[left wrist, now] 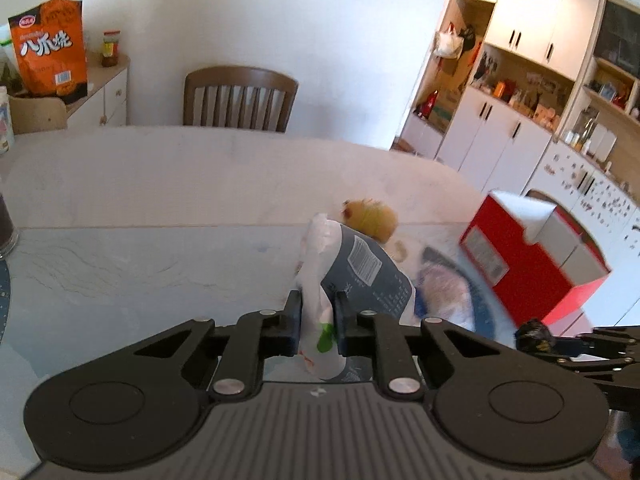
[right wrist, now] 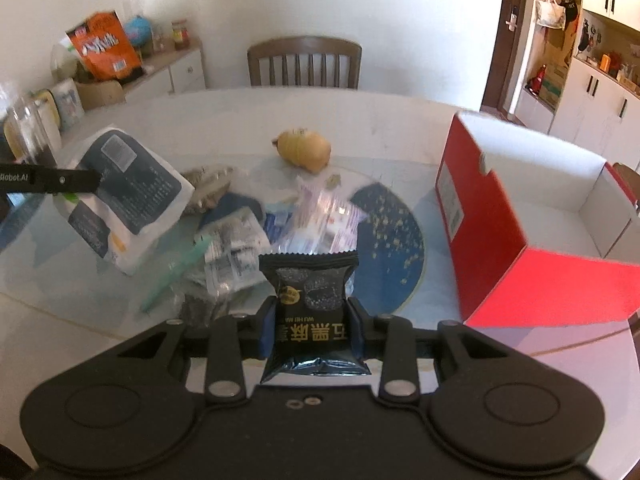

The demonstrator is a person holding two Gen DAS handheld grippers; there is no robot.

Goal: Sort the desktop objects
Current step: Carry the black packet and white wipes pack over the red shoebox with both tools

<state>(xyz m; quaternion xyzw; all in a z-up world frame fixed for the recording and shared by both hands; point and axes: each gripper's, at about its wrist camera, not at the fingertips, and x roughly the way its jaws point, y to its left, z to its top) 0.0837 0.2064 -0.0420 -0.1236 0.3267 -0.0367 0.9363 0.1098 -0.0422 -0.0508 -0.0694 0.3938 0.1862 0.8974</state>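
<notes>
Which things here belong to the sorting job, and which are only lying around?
Job: navy-and-white pouch in left gripper; black snack packet in right gripper; clear sachets; red box.
Lying about: orange snack bag; chair.

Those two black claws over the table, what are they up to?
A person is sorting table clutter with two handheld grippers. The left gripper pinches a white and dark blue pouch, lifted off the table. The right gripper holds a small black snack packet. An open red box stands to the right, and more packets remain piled.

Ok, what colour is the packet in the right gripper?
Black packet with gold-yellow print; clearest in the right wrist view.
</notes>
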